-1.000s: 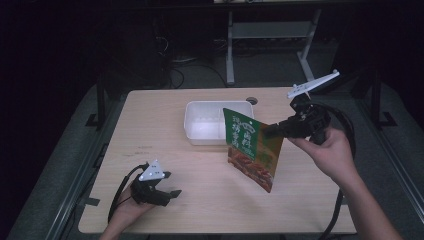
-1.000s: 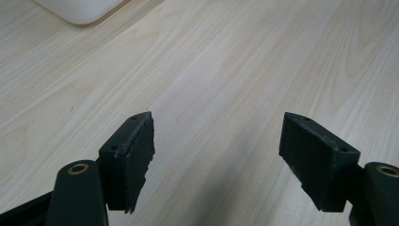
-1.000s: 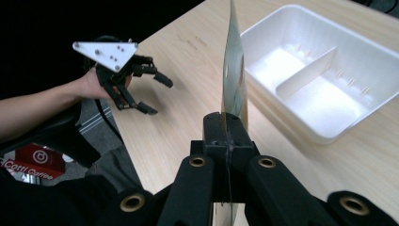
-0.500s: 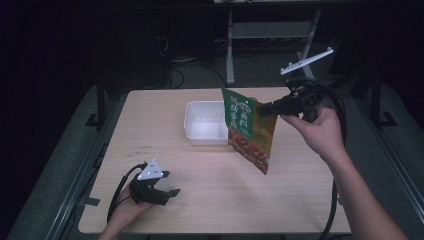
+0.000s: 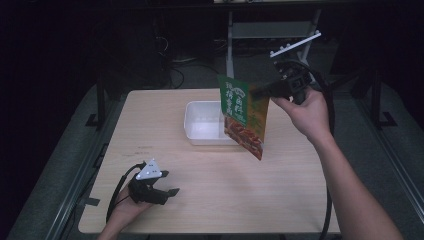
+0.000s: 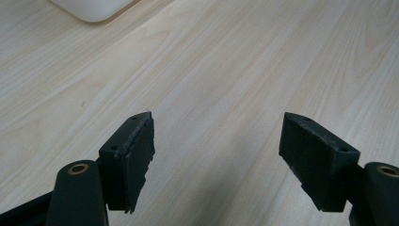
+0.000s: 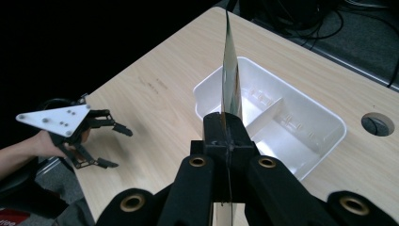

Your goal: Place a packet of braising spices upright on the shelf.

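A green and orange food pouch (image 5: pixel 243 116) hangs in the air over the right end of a white divided bin (image 5: pixel 202 125). My right gripper (image 5: pixel 257 92) is shut on its upper right edge. In the right gripper view the pouch (image 7: pixel 230 70) stands edge-on between the closed jaws, above the bin (image 7: pixel 310 141). My left gripper (image 5: pixel 169 186) rests low on the table (image 5: pixel 225 190) near the front left, open with nothing between its fingers. In the left gripper view its jaws stand wide apart over bare wood (image 6: pixel 216 94).
A round cable hole (image 7: pixel 377 124) sits in the table behind the bin. Metal shelving legs (image 5: pixel 230 45) and cables stand on the dark floor beyond the far edge. Black cables trail from both grippers.
My right hand has lifted the pouch and carried it back toward the bin, so it now hangs over the bin's right end. The left gripper has stayed put.
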Tool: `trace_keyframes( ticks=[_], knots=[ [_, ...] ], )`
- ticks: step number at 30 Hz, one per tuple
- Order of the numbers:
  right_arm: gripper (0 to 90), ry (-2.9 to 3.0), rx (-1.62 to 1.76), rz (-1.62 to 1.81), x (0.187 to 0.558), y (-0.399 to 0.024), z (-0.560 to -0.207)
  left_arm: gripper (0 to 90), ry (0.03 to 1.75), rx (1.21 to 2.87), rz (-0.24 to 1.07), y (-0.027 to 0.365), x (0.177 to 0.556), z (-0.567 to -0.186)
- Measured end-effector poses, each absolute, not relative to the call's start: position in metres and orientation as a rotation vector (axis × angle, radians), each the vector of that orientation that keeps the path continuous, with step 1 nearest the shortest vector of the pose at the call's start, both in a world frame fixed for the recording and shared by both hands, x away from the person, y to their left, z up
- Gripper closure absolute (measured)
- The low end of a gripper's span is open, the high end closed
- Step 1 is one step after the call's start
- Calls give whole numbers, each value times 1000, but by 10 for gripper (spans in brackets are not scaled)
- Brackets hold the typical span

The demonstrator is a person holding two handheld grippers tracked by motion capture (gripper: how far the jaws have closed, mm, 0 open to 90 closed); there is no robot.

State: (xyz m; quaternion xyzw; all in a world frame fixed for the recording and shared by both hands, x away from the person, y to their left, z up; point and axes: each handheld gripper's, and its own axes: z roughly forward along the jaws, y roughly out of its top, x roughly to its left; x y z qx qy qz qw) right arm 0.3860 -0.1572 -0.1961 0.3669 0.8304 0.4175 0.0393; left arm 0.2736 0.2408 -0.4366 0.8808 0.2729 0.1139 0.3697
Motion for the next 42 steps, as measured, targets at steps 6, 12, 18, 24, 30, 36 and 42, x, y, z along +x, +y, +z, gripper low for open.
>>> trace_keyframes(
  ticks=[6,12,18,24,30,36,42],
  knots=[
    [900,2543,1146,1252,399,-150,-197,262,705,2257,290,242,274,-437],
    [900,2522,1165,1242,412,-145,-193,263,705,2255,291,244,274,-436],
    [900,2495,1187,1226,425,-141,-192,263,703,2253,292,244,274,-435],
    [900,2472,1201,1195,439,-134,-193,263,704,2251,295,245,274,-435],
    [900,2433,1222,1182,451,-131,-196,263,705,2250,296,245,274,-435],
    [900,2402,1219,1157,461,-125,-201,263,706,2248,295,245,274,-435],
    [900,2380,1216,1141,470,-119,-209,263,703,2253,298,245,275,-435]
  ],
)
